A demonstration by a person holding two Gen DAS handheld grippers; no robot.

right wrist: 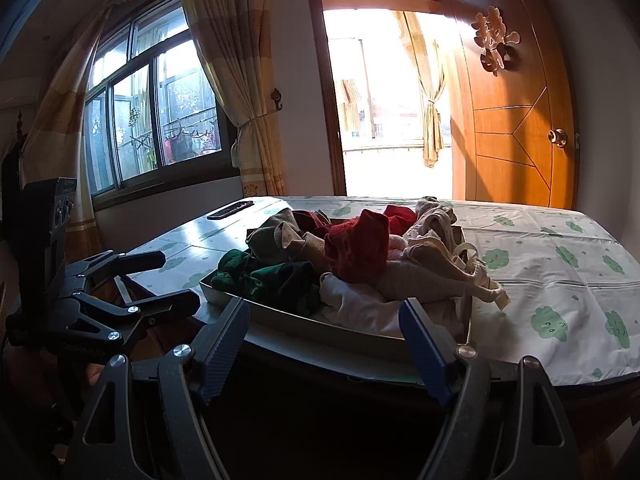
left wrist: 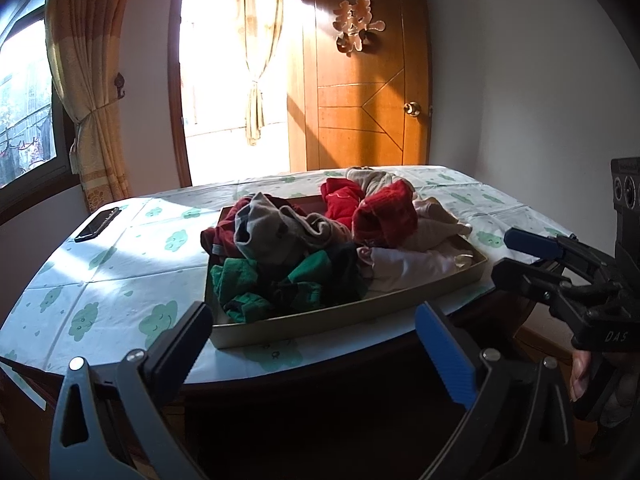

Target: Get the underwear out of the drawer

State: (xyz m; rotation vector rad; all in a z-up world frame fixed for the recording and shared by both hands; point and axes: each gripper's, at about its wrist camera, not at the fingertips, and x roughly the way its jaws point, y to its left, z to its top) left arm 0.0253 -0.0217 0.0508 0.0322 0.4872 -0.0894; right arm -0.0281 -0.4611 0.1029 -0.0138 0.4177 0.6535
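Observation:
A shallow beige drawer (left wrist: 380, 306) (right wrist: 352, 330) lies on the table, heaped with underwear. A red piece (left wrist: 384, 216) (right wrist: 356, 248) tops the pile, with a green piece (left wrist: 256, 284) (right wrist: 264, 276) at the front left. A white piece (left wrist: 404, 268) (right wrist: 360, 304) sits at the front right and a grey-brown piece (left wrist: 260, 232) (right wrist: 276, 240) behind. My left gripper (left wrist: 314, 320) (right wrist: 176, 280) hangs open before the drawer's front wall, holding nothing. My right gripper (right wrist: 326, 312) (left wrist: 516, 258) is open too, off the drawer's right corner, and holds nothing.
The table wears a white cloth with green cloud prints (left wrist: 100, 280) (right wrist: 560, 280). A dark phone (left wrist: 98, 224) (right wrist: 230, 210) lies at the far left corner. Behind are a wooden door (left wrist: 360, 100) (right wrist: 520, 120), a bright doorway and curtained windows. A person's fingers (left wrist: 580, 376) grip the right tool.

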